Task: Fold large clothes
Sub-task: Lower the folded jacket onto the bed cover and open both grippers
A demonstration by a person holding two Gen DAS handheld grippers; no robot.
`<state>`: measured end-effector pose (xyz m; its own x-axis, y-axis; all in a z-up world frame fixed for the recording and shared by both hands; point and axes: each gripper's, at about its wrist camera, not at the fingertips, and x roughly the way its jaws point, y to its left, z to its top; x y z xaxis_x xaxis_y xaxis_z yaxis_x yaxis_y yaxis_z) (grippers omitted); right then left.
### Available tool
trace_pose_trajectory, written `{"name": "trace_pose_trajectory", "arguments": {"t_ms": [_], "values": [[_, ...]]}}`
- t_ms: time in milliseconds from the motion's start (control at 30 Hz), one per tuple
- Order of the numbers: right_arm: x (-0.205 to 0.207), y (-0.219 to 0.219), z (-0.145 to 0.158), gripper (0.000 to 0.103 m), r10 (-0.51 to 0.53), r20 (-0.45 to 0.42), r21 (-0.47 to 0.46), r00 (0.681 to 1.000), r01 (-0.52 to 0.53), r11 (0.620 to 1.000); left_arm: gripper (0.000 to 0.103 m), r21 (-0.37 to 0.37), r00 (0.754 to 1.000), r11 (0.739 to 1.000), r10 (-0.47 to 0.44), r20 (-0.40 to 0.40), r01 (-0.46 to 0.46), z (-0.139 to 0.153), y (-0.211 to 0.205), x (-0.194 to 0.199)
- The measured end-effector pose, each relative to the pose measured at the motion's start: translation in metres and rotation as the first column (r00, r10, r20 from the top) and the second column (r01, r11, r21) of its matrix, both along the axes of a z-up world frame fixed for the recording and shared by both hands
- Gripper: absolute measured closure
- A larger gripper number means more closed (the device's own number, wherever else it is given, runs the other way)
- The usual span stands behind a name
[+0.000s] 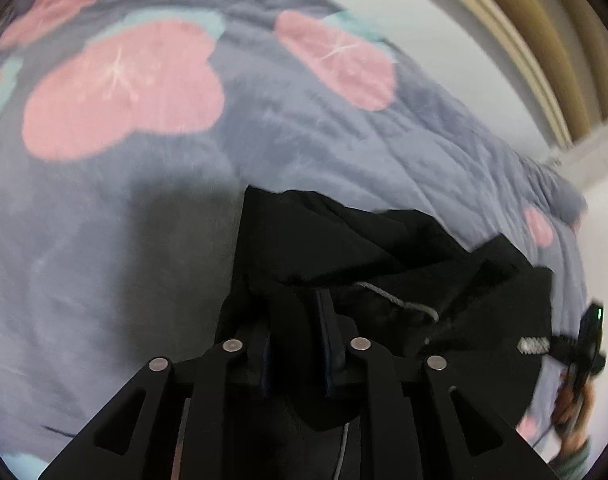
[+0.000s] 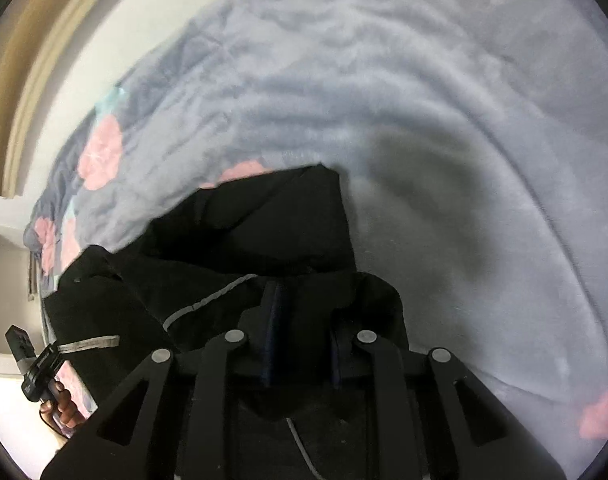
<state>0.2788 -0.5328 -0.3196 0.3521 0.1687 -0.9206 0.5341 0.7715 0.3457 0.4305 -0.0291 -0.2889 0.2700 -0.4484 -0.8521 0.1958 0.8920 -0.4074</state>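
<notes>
A black garment (image 1: pixel 344 236) with a grey drawstring (image 1: pixel 400 302) hangs between my two grippers above a bed. My left gripper (image 1: pixel 292 300) is shut on a fold of its black cloth, which bunches between and over the fingers. In the right wrist view the same black garment (image 2: pixel 244 236) shows a grey cord (image 2: pixel 208 300) and a grey strip (image 2: pixel 90 343). My right gripper (image 2: pixel 304 300) is shut on another fold of it. Each gripper shows at the edge of the other's view, the right one (image 1: pixel 584 344) and the left one (image 2: pixel 32 364).
A grey-blue fleece blanket (image 1: pixel 124 220) with pink flower shapes (image 1: pixel 120 88) covers the bed below the garment; it also fills the right wrist view (image 2: pixel 464 160). A white wall (image 1: pixel 444 40) and a tan curved frame (image 1: pixel 544 40) lie beyond the bed.
</notes>
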Motion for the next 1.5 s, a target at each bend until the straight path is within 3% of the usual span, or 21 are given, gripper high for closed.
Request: {"name": "trace_pose_trajectory", "arguments": {"t_ms": [133, 200, 267, 333, 467, 633, 800, 933, 1067, 1167, 1233, 1300, 1333, 1367, 1400, 1467, 1500], "values": [[-0.022, 0.0, 0.038, 0.071, 0.018, 0.081, 0.022, 0.997, -0.02, 1.0, 0.072, -0.109, 0.997, 0.991, -0.08, 0.021, 0.082, 0.041, 0.029, -0.015], [-0.033, 0.001, 0.054, 0.066, 0.027, 0.105, 0.017, 0.994, -0.029, 0.999, 0.066, -0.182, 0.997, 0.98, -0.069, 0.035, 0.075, 0.064, 0.054, -0.021], [-0.042, 0.004, 0.07, 0.046, 0.029, 0.119, -0.032, 0.993, -0.026, 0.999, 0.053, -0.196, 0.997, 0.98, -0.025, 0.069, 0.038, 0.085, 0.076, -0.026], [-0.049, 0.007, 0.083, 0.038, 0.039, 0.128, -0.113, 0.991, -0.024, 0.993, 0.028, -0.231, 0.994, 0.973, 0.009, 0.112, 0.017, 0.107, 0.098, -0.034], [-0.048, 0.02, 0.091, 0.038, 0.121, 0.116, -0.231, 0.986, -0.092, 0.969, 0.024, -0.187, 0.982, 0.982, 0.015, 0.187, 0.02, 0.13, 0.109, -0.046], [-0.025, 0.025, 0.064, 0.038, 0.198, 0.094, -0.281, 0.976, -0.165, 0.945, 0.025, -0.041, 0.986, 0.997, -0.055, 0.159, 0.062, 0.098, 0.069, -0.037], [-0.001, 0.02, 0.032, 0.038, 0.25, 0.09, -0.309, 0.964, -0.211, 0.927, 0.025, 0.049, 0.981, 0.991, -0.131, 0.142, 0.125, 0.054, 0.03, -0.009], [0.01, 0.006, 0.017, 0.038, 0.262, 0.109, -0.299, 0.959, -0.219, 0.929, 0.025, 0.029, 0.979, 0.984, -0.176, 0.1, 0.174, 0.028, 0.015, 0.018], [0.023, -0.009, 0.002, 0.038, 0.289, 0.107, -0.285, 0.951, -0.249, 0.926, 0.025, -0.072, 0.973, 0.97, -0.231, 0.023, 0.232, 0.005, 0.007, 0.04], [0.035, -0.018, -0.009, 0.038, 0.305, 0.13, -0.209, 0.943, -0.275, 0.939, 0.025, -0.106, 0.972, 0.966, -0.235, 0.006, 0.234, -0.008, 0.002, 0.05], [0.045, -0.022, -0.021, 0.036, 0.322, 0.138, -0.097, 0.937, -0.31, 0.946, 0.025, -0.156, 0.973, 0.962, -0.229, -0.002, 0.226, -0.014, -0.001, 0.054], [0.052, -0.022, -0.032, 0.036, 0.326, 0.116, -0.062, 0.938, -0.321, 0.945, 0.03, -0.193, 0.975, 0.956, -0.224, 0.001, 0.22, -0.015, -0.005, 0.055], [0.053, -0.018, -0.033, 0.043, 0.335, 0.121, -0.07, 0.934, -0.329, 0.942, 0.048, -0.203, 0.974, 0.953, -0.227, 0.008, 0.224, -0.016, -0.009, 0.054], [0.051, -0.015, -0.033, 0.065, 0.341, 0.123, -0.081, 0.932, -0.333, 0.94, 0.062, -0.2, 0.972, 0.952, -0.233, 0.008, 0.23, -0.016, -0.012, 0.053], [0.05, -0.013, -0.031, 0.069, 0.34, 0.12, -0.096, 0.933, -0.33, 0.939, 0.09, -0.194, 0.97, 0.952, -0.241, 0.005, 0.238, -0.018, -0.016, 0.051], [0.037, -0.006, -0.015, 0.082, 0.335, 0.159, -0.151, 0.929, -0.312, 0.938, 0.091, -0.15, 0.97, 0.958, -0.239, 0.05, 0.244, -0.011, -0.019, 0.043], [0.033, -0.005, -0.009, 0.083, 0.332, 0.17, -0.169, 0.928, -0.304, 0.937, 0.092, -0.135, 0.969, 0.961, -0.232, 0.081, 0.241, -0.005, -0.017, 0.038]]}}
